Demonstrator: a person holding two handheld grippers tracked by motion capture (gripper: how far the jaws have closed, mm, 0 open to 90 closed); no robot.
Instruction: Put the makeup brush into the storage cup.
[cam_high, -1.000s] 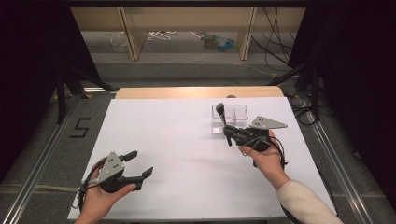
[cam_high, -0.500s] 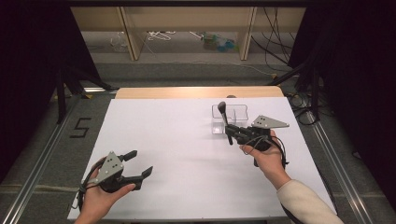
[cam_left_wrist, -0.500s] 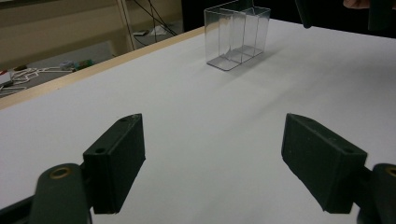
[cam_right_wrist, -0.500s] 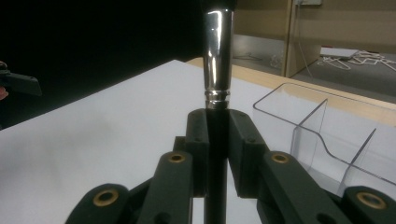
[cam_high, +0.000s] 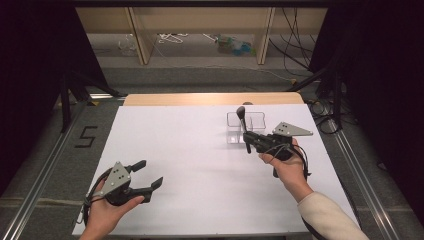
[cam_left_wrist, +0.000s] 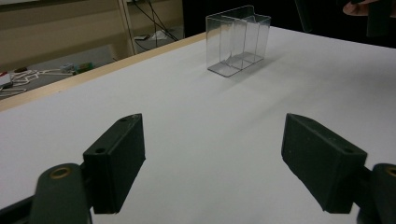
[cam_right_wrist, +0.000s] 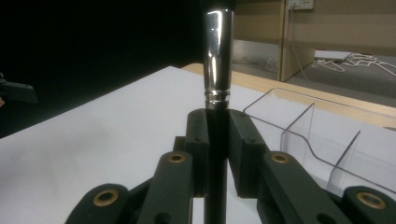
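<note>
Nothing has moved since the earlier frames. Brush (cam_high: 243, 127) is clamped upright in right claw (cam_high: 248, 138), just before clear organizer (cam_high: 256, 120); insertion is judged pending. Left claw (cam_high: 149, 175) is held wide, empty.

My right gripper (cam_high: 248, 136) sits at the right of the broad flat white table (cam_high: 190, 150), clamped round the handle of a slim black makeup brush with a shiny metal ferrule (cam_right_wrist: 217, 60), which stands upright between my jaws. Just behind and beside it, toward the table's far edge, stands the clear plastic box with inner dividers (cam_high: 246, 125); the brush rises in front of it, outside its compartments. My left gripper (cam_high: 147, 175) rests well apart at the near left corner, jaws spread, pointing across the table toward that box (cam_left_wrist: 237, 39).
</note>
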